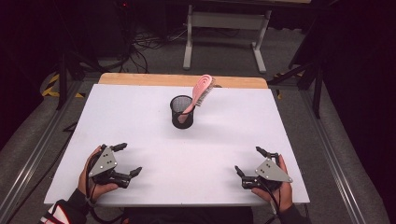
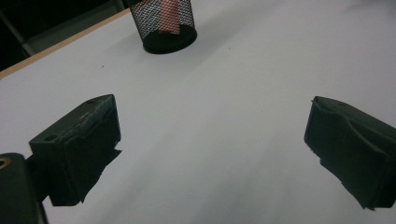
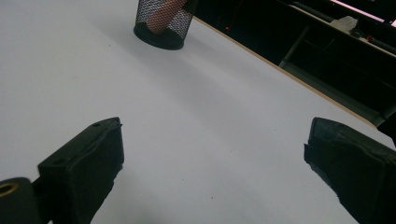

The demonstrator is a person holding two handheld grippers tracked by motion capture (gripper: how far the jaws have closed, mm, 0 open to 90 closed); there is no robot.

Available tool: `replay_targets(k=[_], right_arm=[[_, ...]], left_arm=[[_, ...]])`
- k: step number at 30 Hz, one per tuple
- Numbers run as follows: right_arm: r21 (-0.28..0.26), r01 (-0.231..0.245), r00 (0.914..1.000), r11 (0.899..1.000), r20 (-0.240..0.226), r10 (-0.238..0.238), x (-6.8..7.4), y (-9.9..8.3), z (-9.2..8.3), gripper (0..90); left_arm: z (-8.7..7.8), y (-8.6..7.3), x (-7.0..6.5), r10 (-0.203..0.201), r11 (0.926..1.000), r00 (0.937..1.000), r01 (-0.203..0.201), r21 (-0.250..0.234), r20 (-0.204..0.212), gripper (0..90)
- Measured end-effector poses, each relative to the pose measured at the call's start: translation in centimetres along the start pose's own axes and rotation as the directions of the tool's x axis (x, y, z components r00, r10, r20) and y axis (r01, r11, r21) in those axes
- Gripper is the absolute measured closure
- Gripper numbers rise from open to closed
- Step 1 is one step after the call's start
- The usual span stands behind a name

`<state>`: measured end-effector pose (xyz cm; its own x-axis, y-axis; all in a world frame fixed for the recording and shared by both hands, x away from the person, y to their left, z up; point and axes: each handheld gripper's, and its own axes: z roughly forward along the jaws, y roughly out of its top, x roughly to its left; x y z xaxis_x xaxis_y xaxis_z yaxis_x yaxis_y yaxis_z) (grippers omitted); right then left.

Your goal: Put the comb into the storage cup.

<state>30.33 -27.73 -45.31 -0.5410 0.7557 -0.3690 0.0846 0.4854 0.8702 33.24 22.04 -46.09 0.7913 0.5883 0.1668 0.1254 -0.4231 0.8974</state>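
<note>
At the near edge of the white bench [image 1: 140, 121], I hold my left claw [image 1: 130, 160] and my right claw [image 1: 249, 161] low over the board, each with jaws spread wide apart and nothing between them. Both sit well apart from each other and well short of the black mesh cup [image 1: 182, 111], which stands upright toward the far middle of the bench. A pink hairbrush [image 1: 201, 91] stands in that cup handle-down, its bristled head leaning out over the rim toward the right. From my left claw's camera the cup [image 2: 163, 25] shows up ahead with the pink handle [image 2: 169, 18] behind the mesh. Bare white board lies between my claws and the cup. Beyond the bench's far wooden edge stands a grey table frame [image 1: 224, 28] on a cabled floor.
</note>
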Motion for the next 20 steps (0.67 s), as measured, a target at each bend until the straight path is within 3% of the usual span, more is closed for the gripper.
replay_targets(k=[20], right_arm=[[0.0,-0.013,0.9999,1.0,0.011,0.013,-0.2,-0.15,-0.08,5.2]], left_arm=[[0.21,0.05,0.08,-0.006,1.0,1.0,0.006,0.0,0.0,4.8]])
